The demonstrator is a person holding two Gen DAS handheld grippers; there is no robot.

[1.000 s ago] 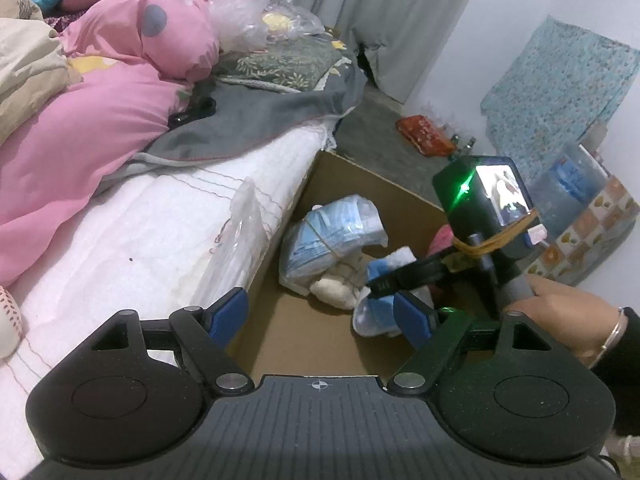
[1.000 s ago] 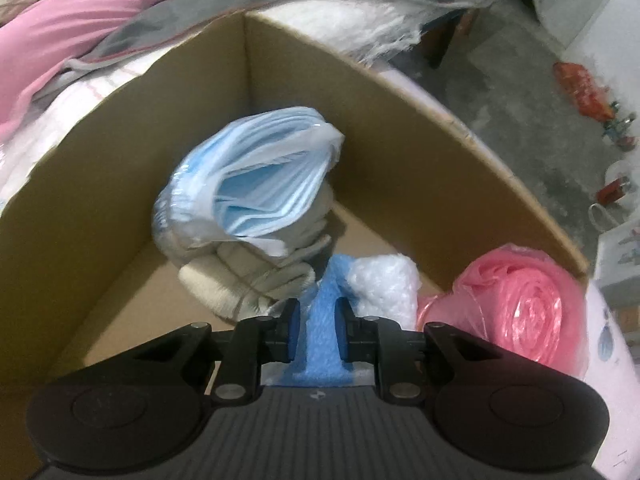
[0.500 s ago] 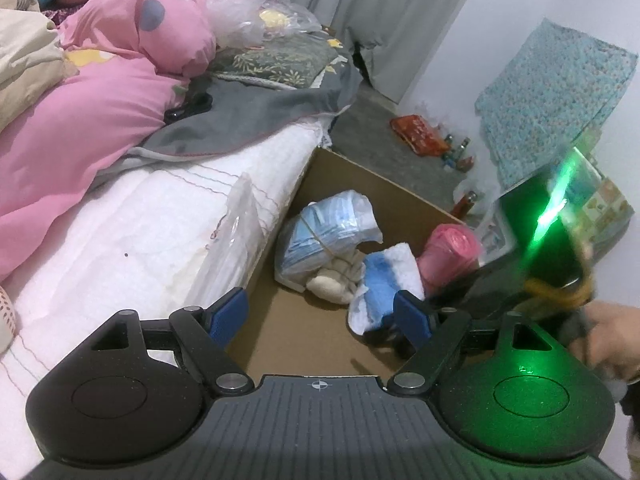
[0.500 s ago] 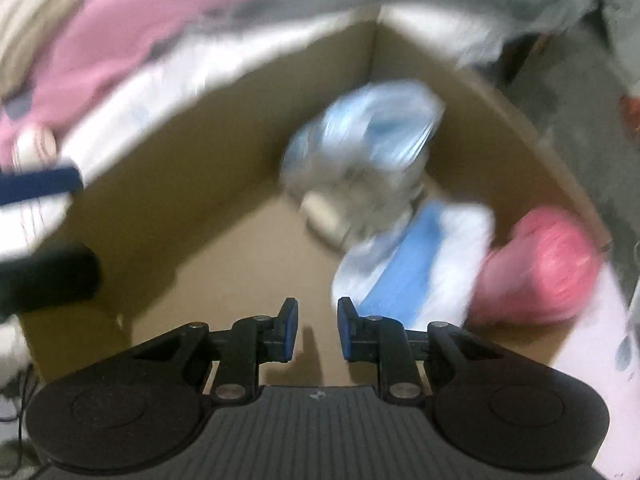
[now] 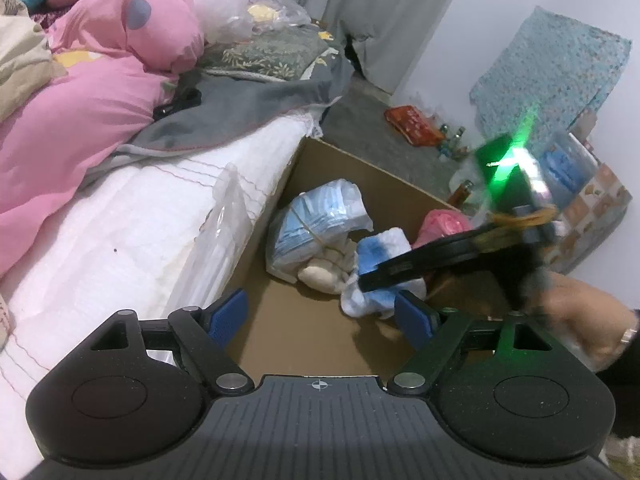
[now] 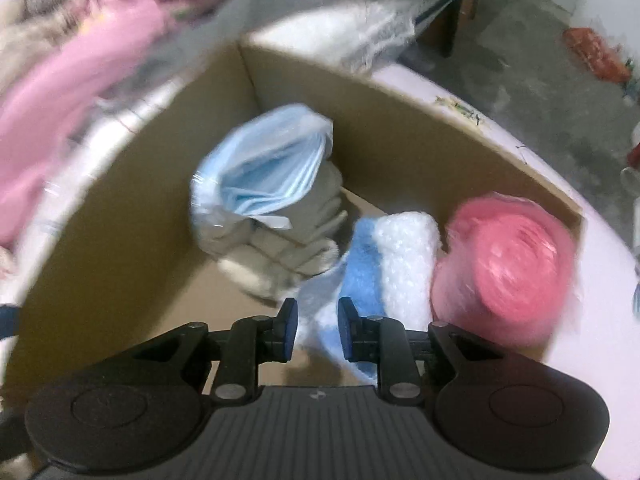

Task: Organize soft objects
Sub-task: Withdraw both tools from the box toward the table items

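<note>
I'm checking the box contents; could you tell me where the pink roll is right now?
The pink roll lies in the box, at its right end in the right wrist view, against the blue-and-white cloth.

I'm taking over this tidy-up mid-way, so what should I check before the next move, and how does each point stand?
1. Blue-and-white cloth is in the box: ok.
2. Right gripper is free of the cloth: cannot tell; jaws are slightly apart with the cloth showing between them, and the view is blurred.
3. Left gripper is open and empty: ok.
4. Box has bare floor left for more: ok, near side.
5. Mask pack and pink roll are settled inside: ok.
6. Next soft item chosen: cannot tell.
</note>
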